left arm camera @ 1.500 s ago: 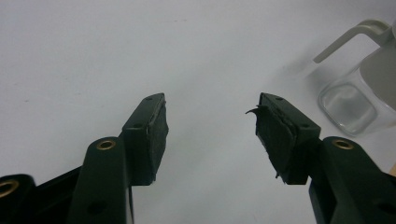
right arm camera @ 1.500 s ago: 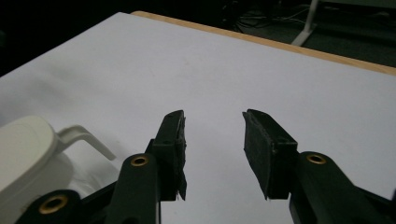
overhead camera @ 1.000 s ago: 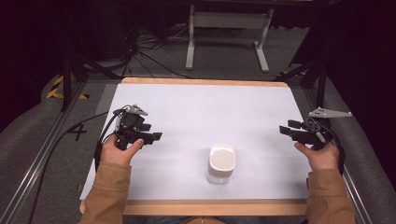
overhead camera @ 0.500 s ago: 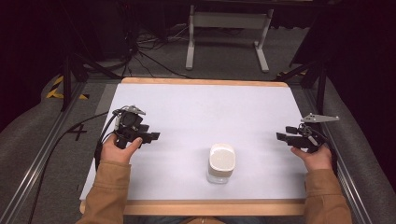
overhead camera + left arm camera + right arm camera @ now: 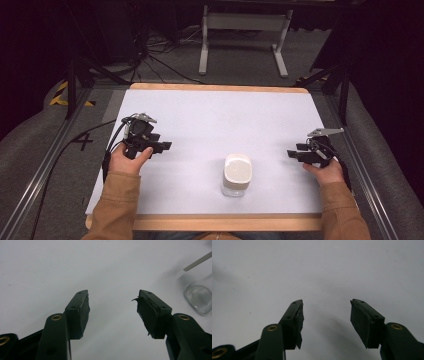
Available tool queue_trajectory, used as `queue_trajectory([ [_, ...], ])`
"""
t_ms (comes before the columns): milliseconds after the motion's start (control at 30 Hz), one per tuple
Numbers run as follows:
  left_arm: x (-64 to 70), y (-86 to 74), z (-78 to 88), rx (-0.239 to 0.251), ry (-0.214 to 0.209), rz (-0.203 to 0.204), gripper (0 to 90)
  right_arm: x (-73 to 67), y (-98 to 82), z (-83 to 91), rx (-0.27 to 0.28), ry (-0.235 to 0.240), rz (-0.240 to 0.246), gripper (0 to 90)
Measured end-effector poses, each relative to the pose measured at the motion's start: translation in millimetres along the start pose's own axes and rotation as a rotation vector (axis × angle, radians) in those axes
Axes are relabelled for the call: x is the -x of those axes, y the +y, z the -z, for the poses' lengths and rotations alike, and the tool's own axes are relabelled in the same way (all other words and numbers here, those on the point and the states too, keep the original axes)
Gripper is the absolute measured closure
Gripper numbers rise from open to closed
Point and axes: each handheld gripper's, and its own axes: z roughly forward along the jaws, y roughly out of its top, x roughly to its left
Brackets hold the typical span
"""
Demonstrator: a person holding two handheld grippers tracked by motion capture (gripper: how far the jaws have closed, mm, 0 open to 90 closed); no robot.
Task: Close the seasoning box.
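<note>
Two grippers wait with jaws spread and empty, likely poised for a first reach: left gripper and right gripper flank the lidded glass jar, well apart, beyond which bare table stretches.

White table top with a tan wood edge, clear jar with a cream lid near the front edge, both grippers black, tan sleeves.
</note>
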Motion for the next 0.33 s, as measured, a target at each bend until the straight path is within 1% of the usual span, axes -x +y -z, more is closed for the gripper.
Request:
queue_trajectory([
  [133, -0.3, 0.0, 0.9, -0.001, 0.001, -0.001, 43.2, -0.5, -0.1, -0.3, 0.001, 0.001, -0.004, 44.0],
  [200, -1.2, 0.4, 1.0, 0.003, 0.005, -0.016, 43.3, -0.3, -0.1, 0.2, 0.005, 0.001, -0.006, 43.8],
  [333, 0.1, 0.6, 1.2, 0.007, 0.001, -0.006, 43.2, 0.4, -0.3, -0.3, 0.014, -0.003, -0.007, 42.1],
])
